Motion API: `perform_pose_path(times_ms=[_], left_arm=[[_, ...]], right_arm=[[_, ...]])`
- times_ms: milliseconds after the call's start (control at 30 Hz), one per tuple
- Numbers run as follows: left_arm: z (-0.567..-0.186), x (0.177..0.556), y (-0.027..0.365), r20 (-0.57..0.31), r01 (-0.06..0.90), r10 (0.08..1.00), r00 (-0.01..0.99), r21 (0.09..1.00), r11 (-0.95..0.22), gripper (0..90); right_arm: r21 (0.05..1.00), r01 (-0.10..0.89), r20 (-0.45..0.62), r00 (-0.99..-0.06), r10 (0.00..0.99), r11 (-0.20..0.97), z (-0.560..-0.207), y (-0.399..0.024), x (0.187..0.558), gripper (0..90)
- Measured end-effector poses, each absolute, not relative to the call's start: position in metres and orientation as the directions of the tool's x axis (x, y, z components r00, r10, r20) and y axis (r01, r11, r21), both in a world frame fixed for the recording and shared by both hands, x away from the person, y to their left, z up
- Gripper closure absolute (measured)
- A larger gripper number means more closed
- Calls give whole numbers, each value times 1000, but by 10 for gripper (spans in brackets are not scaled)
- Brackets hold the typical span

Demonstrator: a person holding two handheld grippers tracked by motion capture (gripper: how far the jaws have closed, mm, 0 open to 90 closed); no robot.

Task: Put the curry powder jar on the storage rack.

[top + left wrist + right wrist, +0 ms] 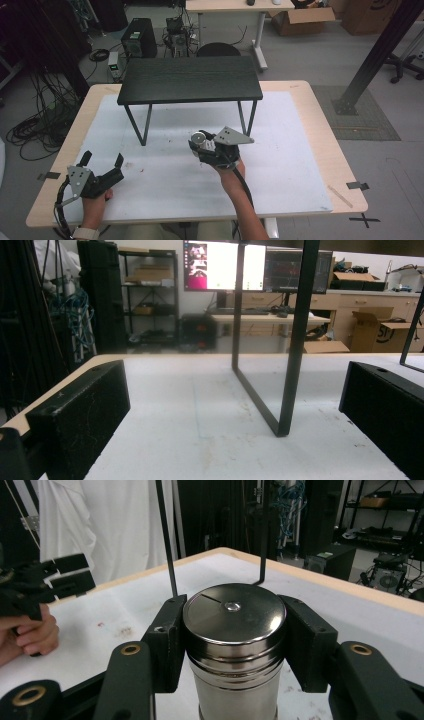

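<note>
A shiny steel cylinder [234,630] with a flat lid stands between the jaws of my right gripper [232,645], which is shut on its upper body. In the high view this gripper [201,142] and the cylinder [200,137] are near the middle of the white mat [280,165], just in front of a small black table [190,79]. I cannot tell whether the cylinder touches the mat. My left gripper [103,158] rests at the front left, open with nothing in it. The left gripper view has its jaws wide apart [232,390], facing a black table leg [292,365].
The black table stands on thin metal legs [145,125] over the back half of the mat. The wooden tabletop [320,120] rims the mat. Cables [35,130] lie on the floor at left, and a black post [370,55] rises at right.
</note>
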State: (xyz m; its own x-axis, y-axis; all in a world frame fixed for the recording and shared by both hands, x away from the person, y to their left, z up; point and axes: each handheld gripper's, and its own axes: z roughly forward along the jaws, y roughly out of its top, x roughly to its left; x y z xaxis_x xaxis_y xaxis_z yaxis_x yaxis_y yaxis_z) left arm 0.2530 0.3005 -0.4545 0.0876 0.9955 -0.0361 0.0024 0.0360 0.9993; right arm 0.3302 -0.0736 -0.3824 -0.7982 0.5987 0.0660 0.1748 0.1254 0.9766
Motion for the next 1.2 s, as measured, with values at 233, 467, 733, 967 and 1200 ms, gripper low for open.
perform_pose_path(times_ms=[233,467,733,967,1200], left_arm=[[-454,253,301,-36,3,996,87,999,36,2],[-454,253,301,-37,3,996,87,999,37,2],[-454,253,300,-36,3,996,87,999,36,2],[-454,253,300,-36,3,996,87,999,36,2],[-454,253,300,-36,3,996,87,999,36,2]], right_arm=[[983,144,53,-818,573,115,-351,-75,331,482],[987,120,41,-832,553,107,-328,-74,332,483],[989,95,23,-850,526,110,-307,-69,334,483],[990,81,10,-865,501,119,-290,-62,337,483],[992,65,5,-872,490,106,-275,-56,342,484]])
